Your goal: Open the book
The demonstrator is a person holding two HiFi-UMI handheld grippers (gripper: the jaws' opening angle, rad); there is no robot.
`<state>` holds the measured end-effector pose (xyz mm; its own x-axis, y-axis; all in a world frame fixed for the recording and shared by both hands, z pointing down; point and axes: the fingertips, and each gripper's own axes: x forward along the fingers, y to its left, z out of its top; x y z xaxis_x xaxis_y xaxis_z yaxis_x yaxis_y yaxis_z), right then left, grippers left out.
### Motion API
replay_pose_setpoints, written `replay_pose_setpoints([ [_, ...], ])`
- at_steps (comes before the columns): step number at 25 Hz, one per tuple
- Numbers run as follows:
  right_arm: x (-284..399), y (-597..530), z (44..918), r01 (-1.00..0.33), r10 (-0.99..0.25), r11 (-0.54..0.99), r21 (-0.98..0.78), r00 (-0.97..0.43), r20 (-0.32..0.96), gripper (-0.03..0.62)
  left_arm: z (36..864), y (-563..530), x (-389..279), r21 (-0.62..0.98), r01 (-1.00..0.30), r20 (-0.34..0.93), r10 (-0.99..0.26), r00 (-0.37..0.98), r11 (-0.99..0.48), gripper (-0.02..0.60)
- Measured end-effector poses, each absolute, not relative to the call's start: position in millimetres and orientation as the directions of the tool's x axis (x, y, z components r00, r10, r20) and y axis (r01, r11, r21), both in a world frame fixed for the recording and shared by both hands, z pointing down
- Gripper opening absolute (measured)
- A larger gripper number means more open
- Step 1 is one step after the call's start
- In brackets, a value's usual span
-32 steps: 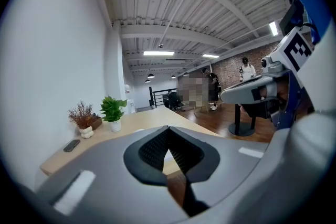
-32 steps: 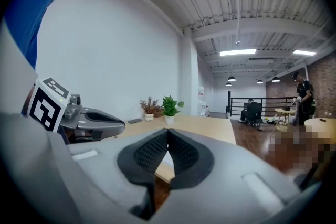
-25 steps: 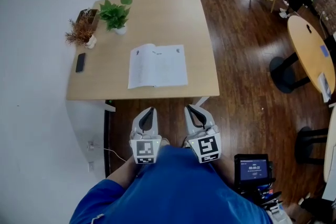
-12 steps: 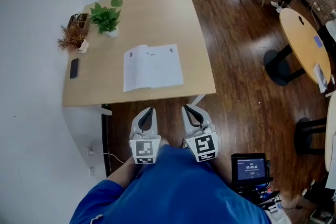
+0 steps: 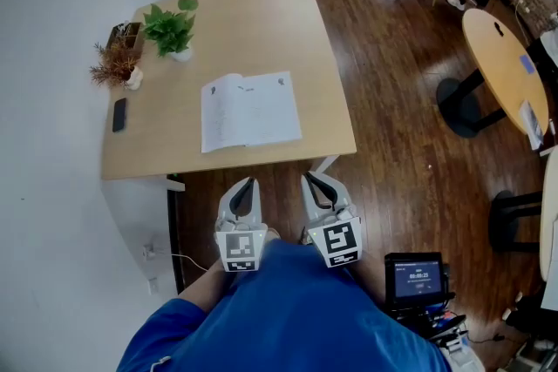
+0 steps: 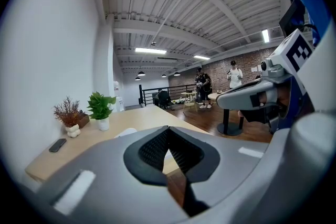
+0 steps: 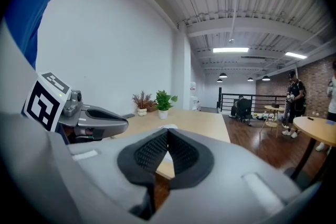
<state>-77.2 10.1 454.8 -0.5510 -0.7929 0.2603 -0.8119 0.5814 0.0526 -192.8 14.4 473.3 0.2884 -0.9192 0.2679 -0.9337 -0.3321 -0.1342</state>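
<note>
A white book (image 5: 250,111) lies open and flat on the wooden table (image 5: 323,57), near its front edge. Both grippers hang short of the table, over the floor, close to the person's blue shirt. My left gripper (image 5: 247,186) is shut with nothing between its tips, and in its own view the tips (image 6: 168,129) meet in front of the table edge. My right gripper (image 5: 316,181) is shut and empty too, its tips (image 7: 168,132) touching. The two point side by side toward the book, well apart from it.
At the table's far left stand a green potted plant (image 5: 170,30) and a dried plant (image 5: 115,67), with a dark phone (image 5: 119,114) nearer the front. A round table (image 5: 506,70) and a device with a lit screen (image 5: 417,279) are to the right, on the wooden floor.
The head view has drifted, so the table and book sit slightly further left in the picture. Both grippers keep their places and stay shut.
</note>
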Motion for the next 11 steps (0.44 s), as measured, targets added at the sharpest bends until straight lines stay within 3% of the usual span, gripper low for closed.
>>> replay_pose_setpoints([
  [11, -81.9, 5.8, 451.2, -0.806, -0.788, 0.589, 0.048, -0.561, 0.254, 0.003, 474.9, 10.7, -195.9, -0.137, -0.935, 0.276, -0.919, 0.281, -0.327, 0.006],
])
